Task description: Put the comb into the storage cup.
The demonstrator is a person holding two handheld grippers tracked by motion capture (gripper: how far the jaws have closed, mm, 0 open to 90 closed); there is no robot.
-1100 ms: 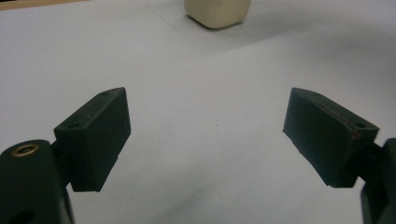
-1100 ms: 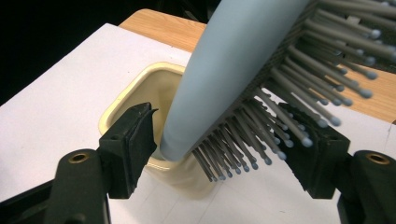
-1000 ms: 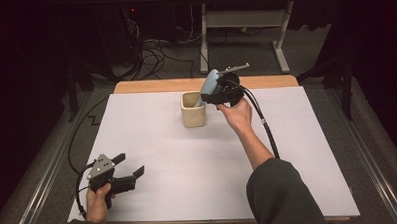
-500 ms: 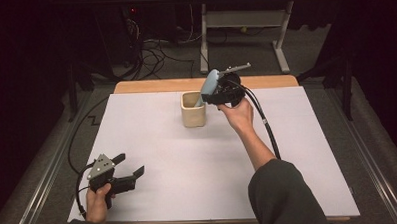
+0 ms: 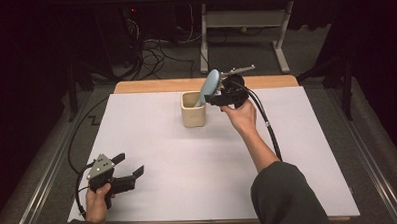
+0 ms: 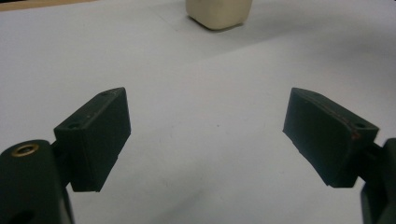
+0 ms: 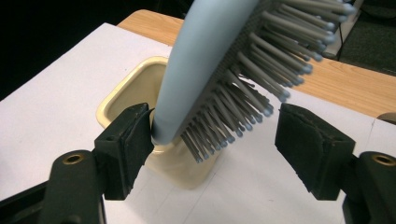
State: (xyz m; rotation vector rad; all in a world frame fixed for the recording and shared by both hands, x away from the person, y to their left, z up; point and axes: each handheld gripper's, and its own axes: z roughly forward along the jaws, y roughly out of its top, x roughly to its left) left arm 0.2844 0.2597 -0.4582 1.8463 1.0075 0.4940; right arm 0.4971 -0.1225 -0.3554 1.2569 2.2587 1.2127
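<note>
A cream square cup (image 5: 193, 112) stands at the back middle of the white table sheet (image 5: 188, 157). A light blue brush (image 5: 208, 86) with grey bristles leans in it, handle down. My right gripper (image 5: 213, 98) is beside the cup's right side, and its jaws have just been opening. In the right gripper view the brush (image 7: 205, 51) rises from the cup (image 7: 126, 93) between the jaws of my right gripper (image 7: 215, 144); the right pad (image 7: 308, 144) stands off the bristles. My left gripper (image 5: 131, 164) rests open near the front left corner with nothing between the jaws (image 6: 208, 135), aimed at the distant cup (image 6: 218, 11).
The wooden table edge (image 5: 150, 86) runs along the back of the sheet. Behind it on the dark floor are cables (image 5: 149, 48) and a grey metal stand (image 5: 243, 25). The right gripper's cable (image 5: 267, 127) trails down along the forearm.
</note>
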